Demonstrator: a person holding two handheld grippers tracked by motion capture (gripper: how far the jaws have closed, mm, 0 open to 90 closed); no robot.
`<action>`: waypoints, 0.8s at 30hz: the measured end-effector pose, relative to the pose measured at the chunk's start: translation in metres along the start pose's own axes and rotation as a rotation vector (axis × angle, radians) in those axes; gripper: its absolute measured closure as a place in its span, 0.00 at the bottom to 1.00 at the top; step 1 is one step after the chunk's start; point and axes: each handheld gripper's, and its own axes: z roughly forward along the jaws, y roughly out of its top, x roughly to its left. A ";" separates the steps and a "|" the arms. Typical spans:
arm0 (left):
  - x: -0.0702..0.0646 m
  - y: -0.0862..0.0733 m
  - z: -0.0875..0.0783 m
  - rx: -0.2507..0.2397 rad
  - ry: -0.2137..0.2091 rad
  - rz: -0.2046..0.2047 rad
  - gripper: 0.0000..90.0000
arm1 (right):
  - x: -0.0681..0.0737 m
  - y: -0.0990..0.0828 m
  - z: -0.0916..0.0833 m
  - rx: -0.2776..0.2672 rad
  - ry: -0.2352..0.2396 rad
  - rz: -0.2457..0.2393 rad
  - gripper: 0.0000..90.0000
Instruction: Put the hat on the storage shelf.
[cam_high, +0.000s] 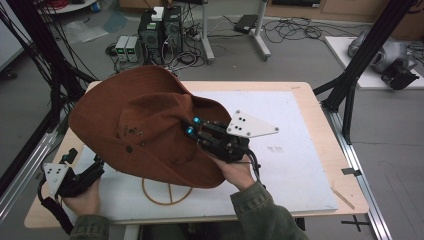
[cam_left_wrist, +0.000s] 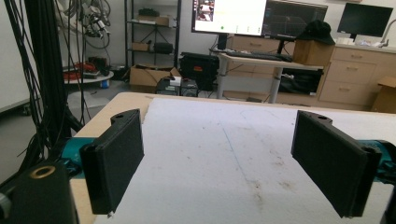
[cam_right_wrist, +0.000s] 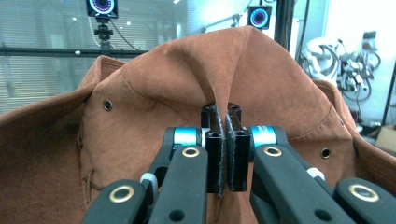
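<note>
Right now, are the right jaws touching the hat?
Touching. The right gripper view shows the right gripper with its jaws pressed together on a pinched fold of the hat; the high view shows it lifting the hat off the table.

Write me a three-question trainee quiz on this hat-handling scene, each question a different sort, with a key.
1. True or false: the right claw is shut on a pinched fold of the brown suede wide-brimmed hat.
2. Multiple choice: the left claw is (A) gripping the hat's brim, (B) open with nothing between its jaws, (C) shut on a cable.
3. Fill in: under the raised hat, on the white board, lies a thin tan ____ with crossing spokes.

Key: 1 true; 2 B; 3 ring.
</note>
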 end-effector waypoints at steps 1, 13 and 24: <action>0.000 0.000 0.000 0.000 -0.001 0.000 0.19 | 0.000 0.000 0.000 0.002 -0.001 0.004 0.98; 0.000 0.000 0.000 0.001 0.000 0.001 0.19 | 0.007 0.007 0.008 0.094 0.048 0.009 0.98; 0.000 0.000 0.000 0.000 0.000 -0.001 0.19 | 0.009 0.007 0.010 0.158 0.049 -0.002 0.93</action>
